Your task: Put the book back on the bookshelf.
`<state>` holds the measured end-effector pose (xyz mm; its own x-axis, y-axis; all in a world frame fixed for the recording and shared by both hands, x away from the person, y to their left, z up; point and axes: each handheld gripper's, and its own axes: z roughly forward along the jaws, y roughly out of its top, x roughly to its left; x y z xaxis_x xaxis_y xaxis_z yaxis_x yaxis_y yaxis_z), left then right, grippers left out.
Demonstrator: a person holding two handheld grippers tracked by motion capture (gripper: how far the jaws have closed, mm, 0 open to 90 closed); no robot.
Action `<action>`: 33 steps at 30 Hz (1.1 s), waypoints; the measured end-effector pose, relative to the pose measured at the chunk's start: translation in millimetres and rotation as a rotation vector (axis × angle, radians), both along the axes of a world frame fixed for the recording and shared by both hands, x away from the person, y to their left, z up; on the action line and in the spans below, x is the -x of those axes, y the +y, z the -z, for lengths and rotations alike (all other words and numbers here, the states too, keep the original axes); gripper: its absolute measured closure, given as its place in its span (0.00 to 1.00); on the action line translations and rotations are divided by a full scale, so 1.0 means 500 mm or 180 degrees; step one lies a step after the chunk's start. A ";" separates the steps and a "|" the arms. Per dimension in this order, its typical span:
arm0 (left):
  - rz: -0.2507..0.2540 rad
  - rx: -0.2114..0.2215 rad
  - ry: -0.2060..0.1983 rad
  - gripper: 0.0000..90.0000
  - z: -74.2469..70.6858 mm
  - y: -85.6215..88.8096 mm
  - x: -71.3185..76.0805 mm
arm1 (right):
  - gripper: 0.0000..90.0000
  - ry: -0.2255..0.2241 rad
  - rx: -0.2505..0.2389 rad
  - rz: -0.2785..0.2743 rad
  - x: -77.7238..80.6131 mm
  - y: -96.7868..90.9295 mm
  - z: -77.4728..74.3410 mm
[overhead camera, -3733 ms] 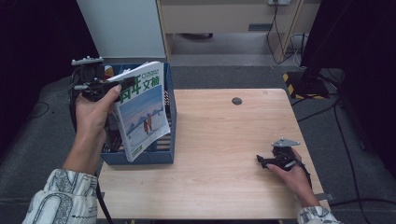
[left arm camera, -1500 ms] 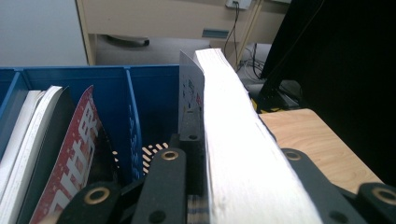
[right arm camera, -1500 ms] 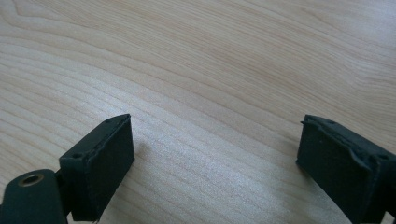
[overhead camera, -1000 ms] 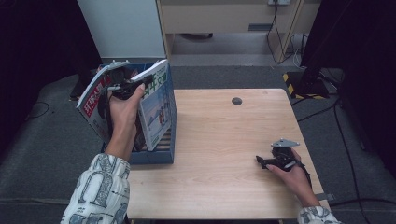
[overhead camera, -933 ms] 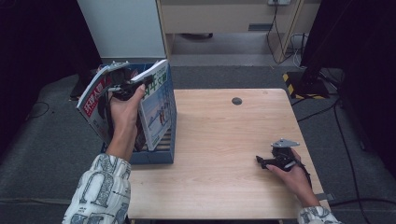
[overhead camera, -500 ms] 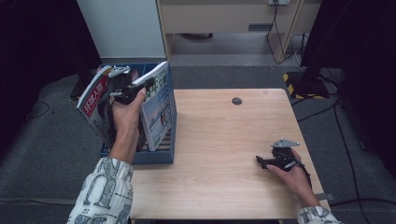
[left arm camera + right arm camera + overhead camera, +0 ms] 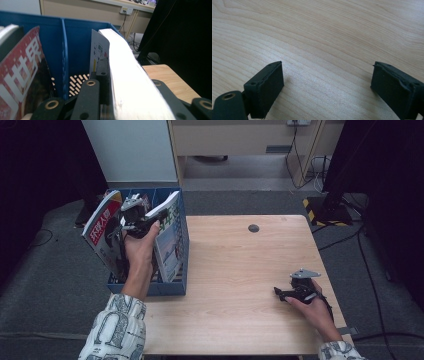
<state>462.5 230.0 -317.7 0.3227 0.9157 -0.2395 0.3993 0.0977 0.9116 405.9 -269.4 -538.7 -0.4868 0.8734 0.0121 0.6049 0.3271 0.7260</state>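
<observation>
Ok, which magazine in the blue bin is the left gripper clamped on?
The white-covered magazine at the blue bin's table side; the left gripper is shut on its page edge. The red-covered magazine leans free at the bin's outer side.

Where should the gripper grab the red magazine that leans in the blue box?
Best at its top edge, coming down from above. The red magazine stands tilted in the left compartment of the blue box, so only its upper part sticks out free; the box walls cover the bottom. The left gripper is shut on the thick white magazine, so the open right gripper looks freer.
</observation>
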 end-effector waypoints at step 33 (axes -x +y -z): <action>-0.0013 -0.0079 -0.0039 0.81 0.026 0.027 0.022 | 0.12 0.0009 0.0001 -0.0021 0.003 0.001 -0.001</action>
